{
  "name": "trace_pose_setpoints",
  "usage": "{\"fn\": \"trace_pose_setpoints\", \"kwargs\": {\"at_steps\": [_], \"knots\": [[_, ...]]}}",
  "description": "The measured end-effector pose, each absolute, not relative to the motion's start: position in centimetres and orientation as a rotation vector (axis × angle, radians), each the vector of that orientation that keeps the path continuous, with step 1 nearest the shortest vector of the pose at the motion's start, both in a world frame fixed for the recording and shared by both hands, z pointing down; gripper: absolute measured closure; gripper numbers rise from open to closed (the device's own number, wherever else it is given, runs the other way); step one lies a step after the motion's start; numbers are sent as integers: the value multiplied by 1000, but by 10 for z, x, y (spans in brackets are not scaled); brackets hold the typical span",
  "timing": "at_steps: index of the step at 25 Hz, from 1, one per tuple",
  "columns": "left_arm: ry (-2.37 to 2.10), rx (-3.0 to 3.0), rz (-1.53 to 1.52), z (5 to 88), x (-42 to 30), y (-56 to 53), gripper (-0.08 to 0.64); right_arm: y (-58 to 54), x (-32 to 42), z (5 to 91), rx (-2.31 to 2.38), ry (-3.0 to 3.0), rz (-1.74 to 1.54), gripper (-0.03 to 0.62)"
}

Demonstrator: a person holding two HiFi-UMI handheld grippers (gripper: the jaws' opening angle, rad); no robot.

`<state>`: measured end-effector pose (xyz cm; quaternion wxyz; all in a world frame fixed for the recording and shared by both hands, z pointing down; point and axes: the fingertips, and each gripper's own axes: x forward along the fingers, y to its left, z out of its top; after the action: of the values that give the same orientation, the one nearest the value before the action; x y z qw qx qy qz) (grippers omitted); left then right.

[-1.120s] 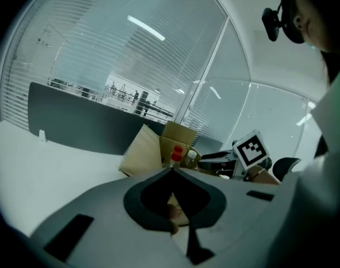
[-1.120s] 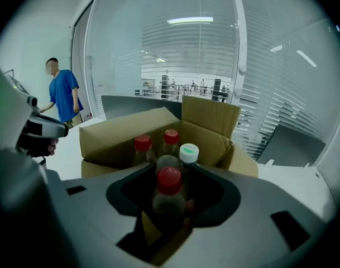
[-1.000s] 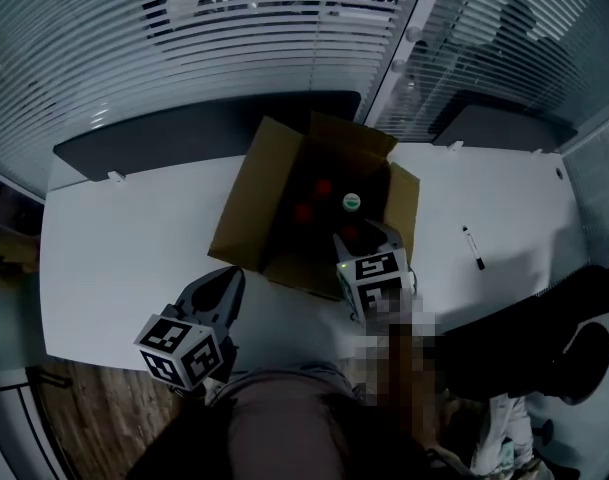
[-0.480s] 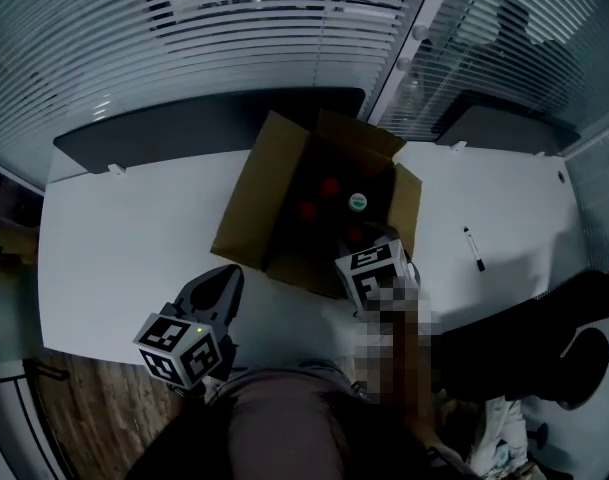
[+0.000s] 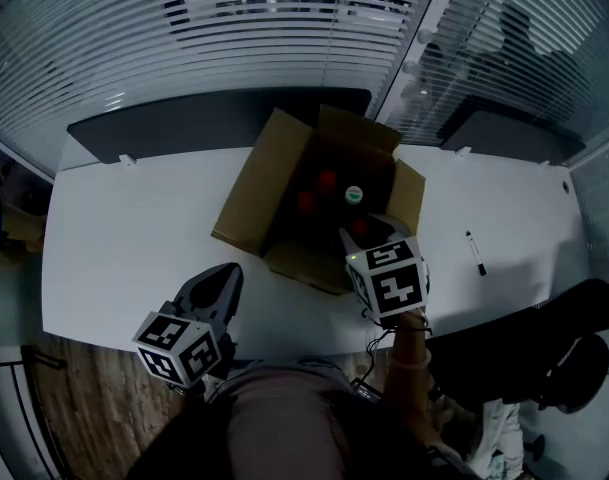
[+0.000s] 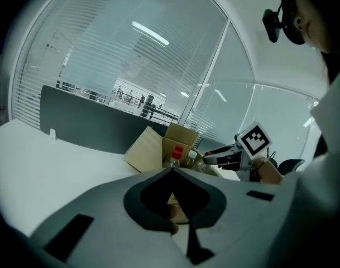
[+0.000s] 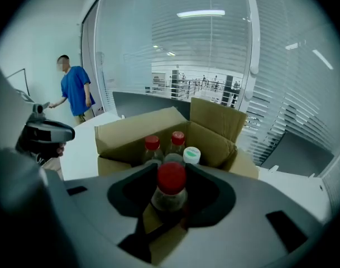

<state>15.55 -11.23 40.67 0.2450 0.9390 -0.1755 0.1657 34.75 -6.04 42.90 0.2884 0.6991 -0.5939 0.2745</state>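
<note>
An open cardboard box (image 5: pixel 252 196) stands on the white table (image 5: pixel 134 248). Inside are two red-capped bottles (image 7: pixel 152 145) and one with a white and green cap (image 7: pixel 191 156). My right gripper (image 7: pixel 168 170) is at the box's near right corner, shut on the neck of another red-capped bottle (image 7: pixel 169 199), which hangs above the box's near edge. In the head view, that bottle's cap (image 5: pixel 359 228) shows just ahead of the right gripper (image 5: pixel 372 236). My left gripper (image 5: pixel 224 277) hovers over the table's near edge, left of the box, shut with nothing in it; its jaw tips (image 6: pixel 172 170) meet.
A black pen (image 5: pixel 476 251) lies on the table right of the box. A dark partition panel (image 5: pixel 214 123) runs along the table's far edge, with glass walls and blinds behind. A person in a blue shirt (image 7: pixel 76 91) stands at far left. Wooden floor (image 5: pixel 74 408) lies below.
My right gripper has lifted the red-capped bottle up and back toward me; its marker cube looks larger in the head view. The left gripper has hardly moved.
</note>
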Motion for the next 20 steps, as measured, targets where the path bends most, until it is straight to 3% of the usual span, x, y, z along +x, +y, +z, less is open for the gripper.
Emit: {"fn": "trace_pose_setpoints", "kwargs": {"at_steps": [20], "knots": [[-701, 2524, 365, 399, 111, -61, 552, -44, 334, 354, 1899, -1776, 435, 417]]}}
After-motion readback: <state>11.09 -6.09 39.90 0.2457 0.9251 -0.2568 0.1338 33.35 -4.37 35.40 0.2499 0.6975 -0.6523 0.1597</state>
